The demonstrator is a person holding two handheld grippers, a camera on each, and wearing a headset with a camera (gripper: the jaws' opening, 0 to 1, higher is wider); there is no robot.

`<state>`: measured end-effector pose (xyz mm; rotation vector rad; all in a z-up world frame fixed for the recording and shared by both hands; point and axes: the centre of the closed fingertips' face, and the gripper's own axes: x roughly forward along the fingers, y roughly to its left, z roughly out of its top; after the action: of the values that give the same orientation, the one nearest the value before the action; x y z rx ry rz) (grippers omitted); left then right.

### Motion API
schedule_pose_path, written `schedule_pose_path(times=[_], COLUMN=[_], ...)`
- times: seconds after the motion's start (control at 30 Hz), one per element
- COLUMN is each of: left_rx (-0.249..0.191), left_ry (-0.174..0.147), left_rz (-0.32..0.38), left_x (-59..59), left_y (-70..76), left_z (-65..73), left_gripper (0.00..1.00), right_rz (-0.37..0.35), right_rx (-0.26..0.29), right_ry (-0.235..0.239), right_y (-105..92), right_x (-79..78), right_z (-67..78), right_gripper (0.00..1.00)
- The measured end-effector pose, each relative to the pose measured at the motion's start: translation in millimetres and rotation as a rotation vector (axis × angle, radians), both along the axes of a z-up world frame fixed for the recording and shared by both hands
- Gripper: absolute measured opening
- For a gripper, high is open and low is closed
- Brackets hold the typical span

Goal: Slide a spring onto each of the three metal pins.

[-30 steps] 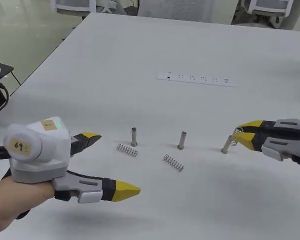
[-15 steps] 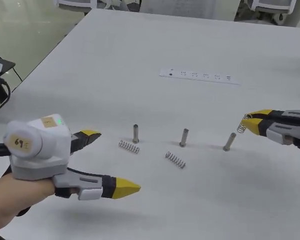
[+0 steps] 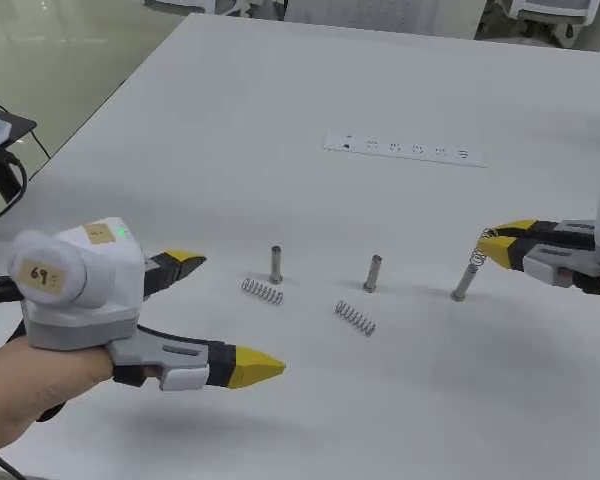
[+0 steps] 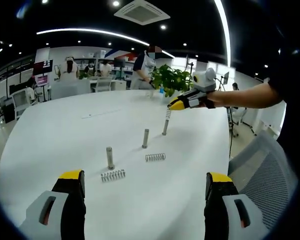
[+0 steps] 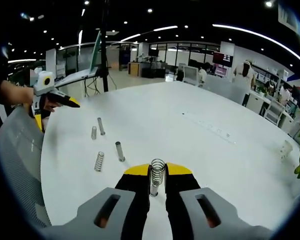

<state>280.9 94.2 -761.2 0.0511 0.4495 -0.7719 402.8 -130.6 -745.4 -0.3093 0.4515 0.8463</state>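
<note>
Since half a second ago the right gripper (image 3: 488,243) has come down and in toward the right pin (image 3: 465,283), so the held spring (image 3: 477,259), which then hung above and apart from the pin's top, now sits right at it. Its jaws are pressed together on that spring: in the right gripper view the coil (image 5: 157,171) stands between the yellow tips of the right gripper (image 5: 157,175), with the pin (image 5: 153,189) just below it. Whether the coil has begun to pass over the pin's tip I cannot tell. On the white tabletop (image 3: 280,120) the middle pin (image 3: 374,272) and the left pin (image 3: 276,264) stand upright and bare, in a row with the right pin. One loose spring (image 3: 262,291) lies flat just beside the foot of the left pin, and another loose spring (image 3: 355,318) lies flat near the middle pin, on the person's side. The left gripper (image 3: 235,313) hovers low over the near left part of the tabletop, held by a hand (image 3: 25,385), with its jaws spread wide and nothing between them. In the left gripper view its two tips (image 4: 145,176) frame the pins and both loose springs. Well behind the pins, a white power strip (image 3: 407,151) lies flat.
</note>
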Motion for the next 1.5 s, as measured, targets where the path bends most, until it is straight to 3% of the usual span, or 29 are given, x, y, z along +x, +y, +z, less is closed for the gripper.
schedule_pose_path(times=[0.83,1.23,1.5], left_rx=[-0.001,0.0,-0.005], left_ry=[0.006,0.007,0.006], left_rz=[0.012,0.008,0.009], left_x=[-2.6,-2.3,-2.2], left_y=[3.9,1.4,1.7], left_z=[-1.9,-2.4,-1.3], left_gripper=[0.98,0.98,0.98], right_rz=[-0.014,-0.018,-0.038], right_rx=[-0.017,-0.061,-0.056], right_ry=[0.033,0.077,0.103], right_y=[-0.9,-6.9,-8.5], right_x=[-2.4,-8.0,-5.8], right_z=[-22.2,-49.1,-59.5], right_gripper=[0.08,0.08,0.08])
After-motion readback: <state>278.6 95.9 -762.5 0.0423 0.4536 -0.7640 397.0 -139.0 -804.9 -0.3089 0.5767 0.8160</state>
